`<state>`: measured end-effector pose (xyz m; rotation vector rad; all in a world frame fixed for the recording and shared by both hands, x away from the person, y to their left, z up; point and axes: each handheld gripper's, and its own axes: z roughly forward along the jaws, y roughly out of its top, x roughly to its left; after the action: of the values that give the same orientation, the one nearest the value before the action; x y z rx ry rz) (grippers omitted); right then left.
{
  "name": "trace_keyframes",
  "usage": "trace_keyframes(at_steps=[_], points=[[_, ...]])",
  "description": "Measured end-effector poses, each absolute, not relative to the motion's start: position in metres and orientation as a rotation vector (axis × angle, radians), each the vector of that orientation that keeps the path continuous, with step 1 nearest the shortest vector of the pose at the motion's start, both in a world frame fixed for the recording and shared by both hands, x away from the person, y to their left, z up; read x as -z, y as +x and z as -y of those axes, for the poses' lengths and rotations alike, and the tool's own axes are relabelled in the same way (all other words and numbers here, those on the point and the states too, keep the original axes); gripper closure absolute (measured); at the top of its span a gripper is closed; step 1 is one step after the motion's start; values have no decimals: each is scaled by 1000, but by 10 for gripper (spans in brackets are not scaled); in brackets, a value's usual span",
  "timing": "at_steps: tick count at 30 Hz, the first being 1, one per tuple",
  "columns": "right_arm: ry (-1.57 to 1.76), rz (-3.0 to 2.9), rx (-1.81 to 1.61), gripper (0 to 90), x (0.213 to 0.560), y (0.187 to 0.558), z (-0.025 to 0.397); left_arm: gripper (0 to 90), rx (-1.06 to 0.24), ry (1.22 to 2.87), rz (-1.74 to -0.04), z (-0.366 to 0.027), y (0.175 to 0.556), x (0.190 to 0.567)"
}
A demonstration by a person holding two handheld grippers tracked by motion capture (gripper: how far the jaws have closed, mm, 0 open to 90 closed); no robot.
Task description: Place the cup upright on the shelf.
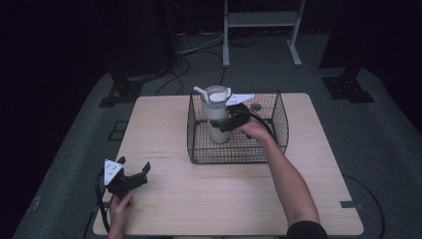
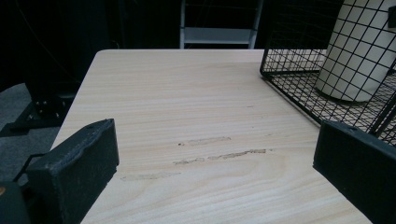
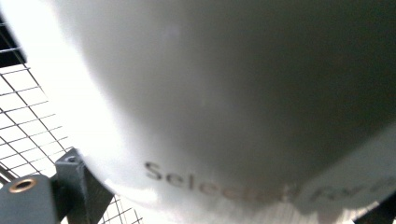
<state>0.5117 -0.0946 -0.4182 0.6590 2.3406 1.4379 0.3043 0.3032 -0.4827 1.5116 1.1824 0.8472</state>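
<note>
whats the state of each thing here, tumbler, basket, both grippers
tumbler: upright inside the basket, lid on, straw sticking out
wire basket: open top, standing on the table
right gripper: jaws around the tumbler's side
left gripper: open, empty, low over the table's near left part

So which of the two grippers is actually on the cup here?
The right gripper, reaching into the wire basket with its jaws around the cream cup. The left gripper sits open near the table's front left corner, holding nothing.
</note>
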Motion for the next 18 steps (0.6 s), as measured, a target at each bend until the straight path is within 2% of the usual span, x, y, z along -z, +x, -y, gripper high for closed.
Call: trace_keyframes(at_steps=[18], points=[[642,-2366,-1401,75,417,506,104,0,-852,1515,-1178,-303,304,483]])
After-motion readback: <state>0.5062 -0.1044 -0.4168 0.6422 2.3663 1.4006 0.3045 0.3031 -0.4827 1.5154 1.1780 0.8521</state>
